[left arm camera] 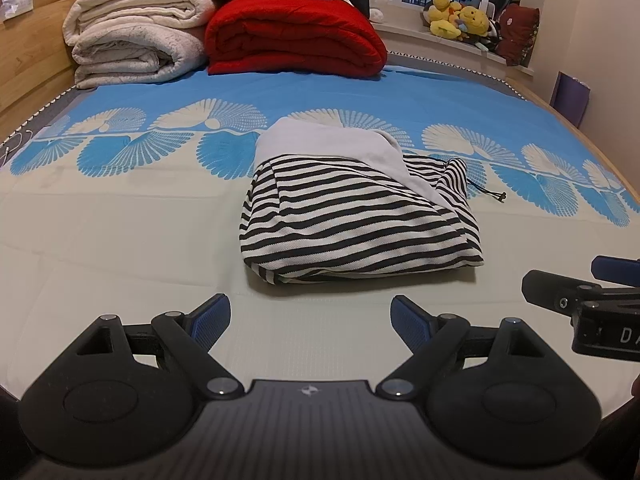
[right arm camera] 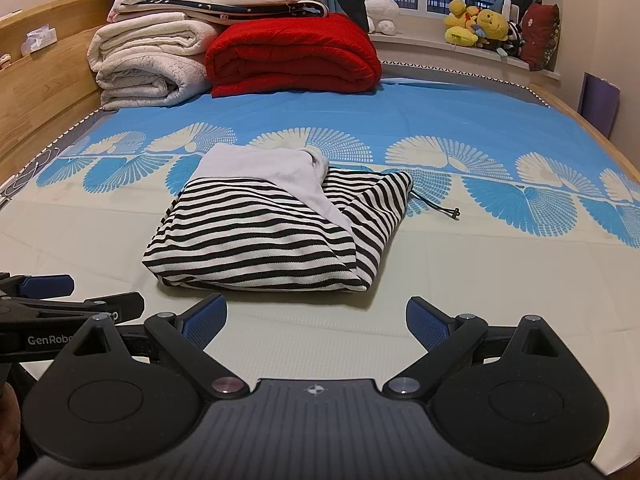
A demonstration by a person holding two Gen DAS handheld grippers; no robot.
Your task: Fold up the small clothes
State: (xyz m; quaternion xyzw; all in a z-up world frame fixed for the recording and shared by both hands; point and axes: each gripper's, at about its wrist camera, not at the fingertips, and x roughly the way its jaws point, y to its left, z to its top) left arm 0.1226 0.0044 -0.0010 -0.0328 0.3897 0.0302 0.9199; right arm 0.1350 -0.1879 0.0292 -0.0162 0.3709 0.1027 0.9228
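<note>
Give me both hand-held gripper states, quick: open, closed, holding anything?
Left hand-held gripper: open, holding nothing, short of the striped garment.
Right hand-held gripper: open, holding nothing.

On the side of the left gripper (right arm camera: pixel 68 300), where it enters the right wrist view from the left edge, white lettering reads "GenRob", the rest cut off behind the right gripper's own body; in the left wrist view, the right gripper (left arm camera: pixel 560 280) coming in from the right edge carries white letters on its dark housing that begin "D" and perhaps "A", the remainder running out of the picture; no other writing, number or sign can be read
</note>
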